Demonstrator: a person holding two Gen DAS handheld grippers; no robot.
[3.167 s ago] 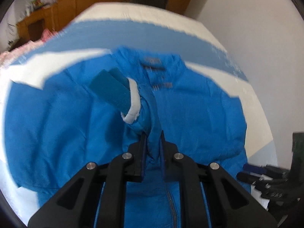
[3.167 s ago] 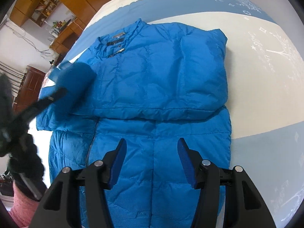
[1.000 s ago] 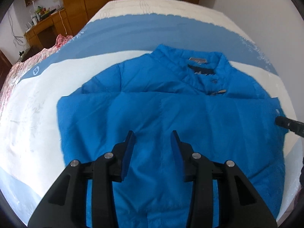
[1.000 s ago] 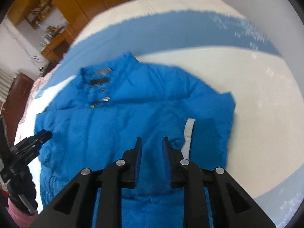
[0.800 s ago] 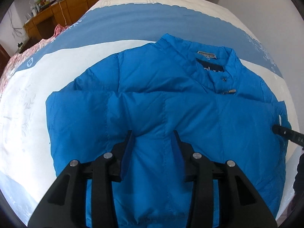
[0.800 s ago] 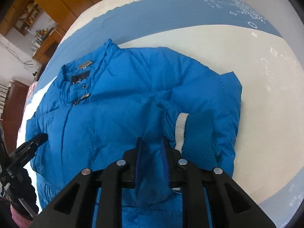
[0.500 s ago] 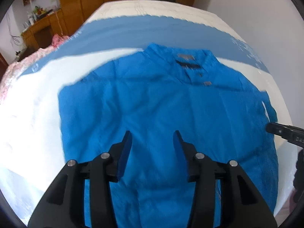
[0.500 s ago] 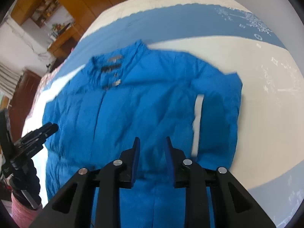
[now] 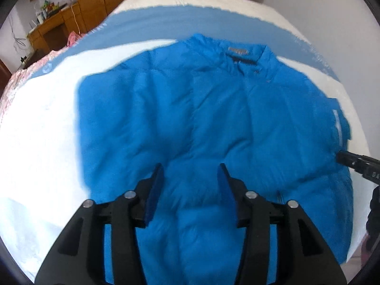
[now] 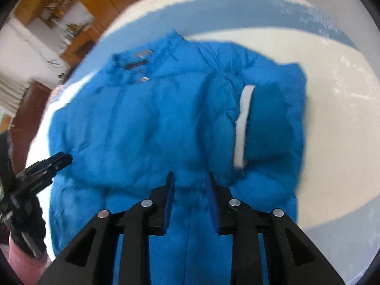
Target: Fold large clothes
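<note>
A bright blue puffer jacket (image 9: 213, 118) lies front up on the bed, collar at the far end, both sleeves folded across the chest. It also shows in the right wrist view (image 10: 154, 123). A sleeve cuff with a white band (image 10: 242, 123) lies on its right side. My left gripper (image 9: 191, 173) is open and empty above the jacket's lower middle. My right gripper (image 10: 190, 180) is open and empty over the jacket's waist. Each gripper shows at the edge of the other's view: the right one (image 9: 356, 163) and the left one (image 10: 40, 171).
The bed (image 9: 35, 142) has a white and pale blue cover. A pink cloth (image 9: 14, 83) lies at its left edge. Wooden cabinets and a desk (image 9: 59, 30) stand at the far left. A white wall (image 9: 320, 11) runs along the right.
My right gripper has let go of the sleeve, which now lies across the jacket, and its jaws have opened. My left gripper has opened wider. Both have pulled back a little.
</note>
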